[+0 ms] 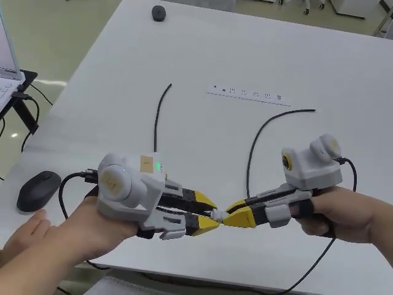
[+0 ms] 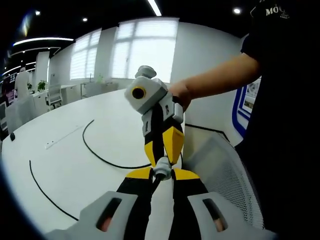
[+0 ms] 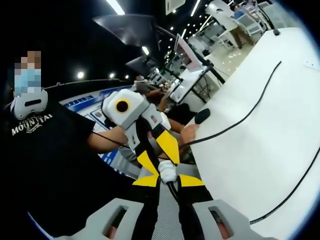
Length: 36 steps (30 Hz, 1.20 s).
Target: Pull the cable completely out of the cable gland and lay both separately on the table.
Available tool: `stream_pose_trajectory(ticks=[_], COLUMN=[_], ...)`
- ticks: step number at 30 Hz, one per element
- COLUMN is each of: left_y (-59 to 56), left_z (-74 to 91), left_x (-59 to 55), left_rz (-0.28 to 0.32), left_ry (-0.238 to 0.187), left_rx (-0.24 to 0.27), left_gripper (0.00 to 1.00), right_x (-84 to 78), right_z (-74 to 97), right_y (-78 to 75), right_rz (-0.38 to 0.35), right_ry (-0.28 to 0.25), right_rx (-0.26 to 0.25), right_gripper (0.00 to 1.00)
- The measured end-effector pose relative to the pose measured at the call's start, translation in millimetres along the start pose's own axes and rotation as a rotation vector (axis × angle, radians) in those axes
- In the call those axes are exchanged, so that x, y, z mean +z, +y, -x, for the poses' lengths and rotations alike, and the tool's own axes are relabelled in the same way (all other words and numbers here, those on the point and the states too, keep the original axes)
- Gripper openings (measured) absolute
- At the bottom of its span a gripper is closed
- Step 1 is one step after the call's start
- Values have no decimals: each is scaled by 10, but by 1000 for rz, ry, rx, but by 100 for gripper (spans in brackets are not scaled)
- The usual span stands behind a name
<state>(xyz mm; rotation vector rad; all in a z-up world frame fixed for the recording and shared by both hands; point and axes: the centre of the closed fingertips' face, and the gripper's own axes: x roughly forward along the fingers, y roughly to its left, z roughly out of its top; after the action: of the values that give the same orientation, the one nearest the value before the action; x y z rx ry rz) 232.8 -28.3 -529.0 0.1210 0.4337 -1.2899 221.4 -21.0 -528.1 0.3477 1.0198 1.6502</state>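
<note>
Cable gland (image 1: 217,215) was found clear of the bench (image 1: 123,74), near its front edge, held up between the tips of your two grippers, which met nose to nose. Your left gripper (image 2: 162,175) had its fingers drawn narrow, the yellow tips clamped on either side of the white gland body. Your right gripper (image 3: 168,181) faced it from the opposite end, fingers likewise narrow, with the black cable (image 3: 173,191) leaving the gland and running back between them, pinched just behind the gland. The cable was still seated in the gland. On the bench beyond your right gripper a curved black line (image 1: 258,138) lay loose and ran towards that gripper; whether it joined the held cable could not be told. A second black line (image 1: 158,117) lay well apart to the left. A white power strip (image 1: 249,94) lay farther back and a dark mouse (image 1: 38,189) lay beside your left hand.
</note>
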Motion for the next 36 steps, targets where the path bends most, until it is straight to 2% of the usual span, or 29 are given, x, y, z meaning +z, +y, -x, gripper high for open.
stream_pose_trajectory(ticks=[2, 3, 7, 9, 10, 14, 19, 22, 25, 27, 28, 30, 32, 33, 34, 36], left_y=[-1, 6, 31, 40, 60, 52, 23, 1, -4, -5, -4, 3, -6, 2, -4, -16], left_z=[1, 2, 25, 37, 48, 81, 101, 91, 89, 91, 92, 104, 120, 125, 129, 122], left_x=[-15, -23, -22, -11, -2, 29, 62, 54, 46, 33, 30, 38, 53, 60, 65, 64], left_rz=[18, 19, 30, 60, 71, 110, 144, 172, 189, 225, 231, 240, 269, 271, 286, 293], left_ry=[-1, -1, -10, -23, -28, -42, -61, -57, -60, -61, -62, -67, -72, -76, -77, -77], left_rx=[-5, 0, 8, 5, 12, -4, -25, -37, -40, -46, -50, -47, -58, -55, -62, -65], left_gripper=[15, 15, 15, 15, 15, 14, 14, 14, 14, 14, 14, 14, 14, 14, 14, 15], right_x=[-21, -16, 17, 31, 55, 65, 71, 47, 43, 32, 22, 49, 51, 64, 48, 44], right_z=[-11, -4, -11, -10, -13, -20, -25, -9, -21, -28, -32, -41, -44, -38, -46, -39], right_y=[-1, -50, -41, -39, -46, 3, 51, 9, 2, -1, 1, 4, 23, 21, 35, 24], right_rz=[18, 75, 160, 234, 283, 372, 456, 532, 595, 678, 698, 798, 891, 942, 980, 1046], right_ry=[13, 23, 43, 69, 76, 114, 121, 166, 188, 213, 226, 238, 268, 286, 305, 340], right_rx=[-7, -31, -72, -111, -146, -213, -268, -316, -350, -368, -379, -414, -438, -475, -477, -513], right_gripper=[8, 7, 6, 6, 6, 5, 4, 4, 4, 4, 4, 4, 5, 5, 5, 5])
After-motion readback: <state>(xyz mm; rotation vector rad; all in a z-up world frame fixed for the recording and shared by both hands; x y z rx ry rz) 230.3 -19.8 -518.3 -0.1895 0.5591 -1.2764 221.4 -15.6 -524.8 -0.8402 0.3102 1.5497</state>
